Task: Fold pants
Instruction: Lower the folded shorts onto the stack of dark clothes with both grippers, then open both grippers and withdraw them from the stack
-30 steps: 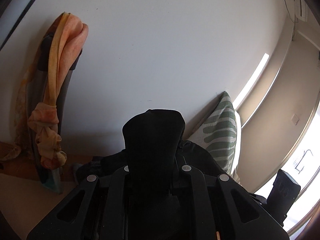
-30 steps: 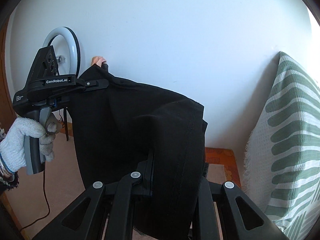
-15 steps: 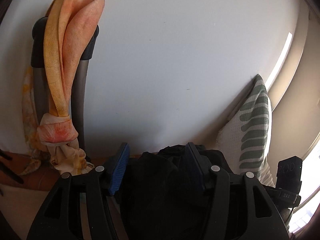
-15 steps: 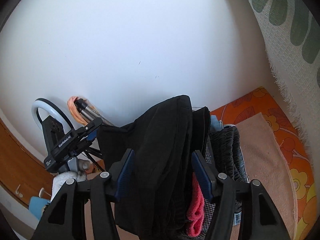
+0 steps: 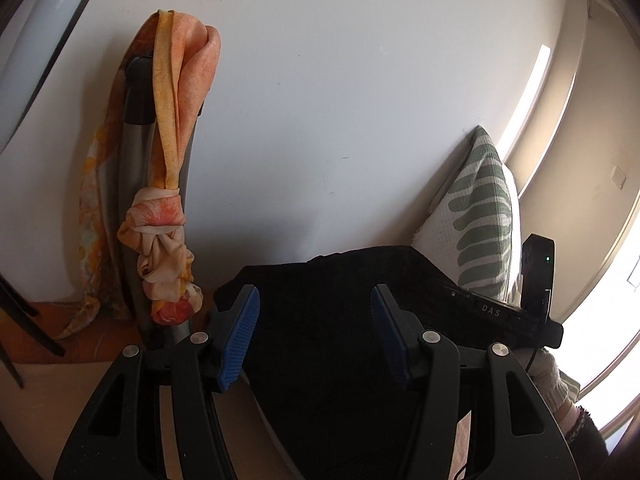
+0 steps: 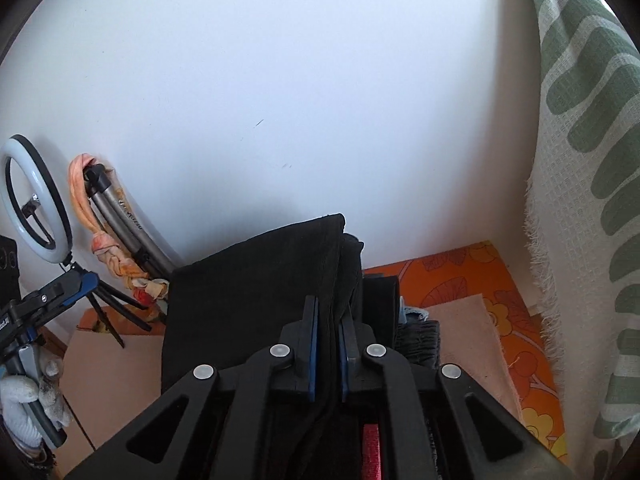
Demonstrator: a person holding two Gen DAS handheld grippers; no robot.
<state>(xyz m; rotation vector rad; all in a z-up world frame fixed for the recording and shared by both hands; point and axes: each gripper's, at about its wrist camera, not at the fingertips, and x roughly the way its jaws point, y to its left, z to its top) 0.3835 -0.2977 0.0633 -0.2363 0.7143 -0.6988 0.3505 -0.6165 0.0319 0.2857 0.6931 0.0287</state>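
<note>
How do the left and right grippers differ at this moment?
The left gripper is open, its blue pads wide apart over the black pants. The right gripper is shut on a fold of the pants, pads nearly together. Both have blue pads on black frames.

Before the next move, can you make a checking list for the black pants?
1. Right gripper shut on the black pants: ok.
2. Left gripper open, pads apart: ok.
3. Pants lie between the left pads, unpinched: ok.
4. Pants laid flat on the clothes pile: cannot tell.
5. Leaf pillow apart from the pants: ok.
6. Knotted orange scarf beside the left gripper, not touching: ok.
</note>
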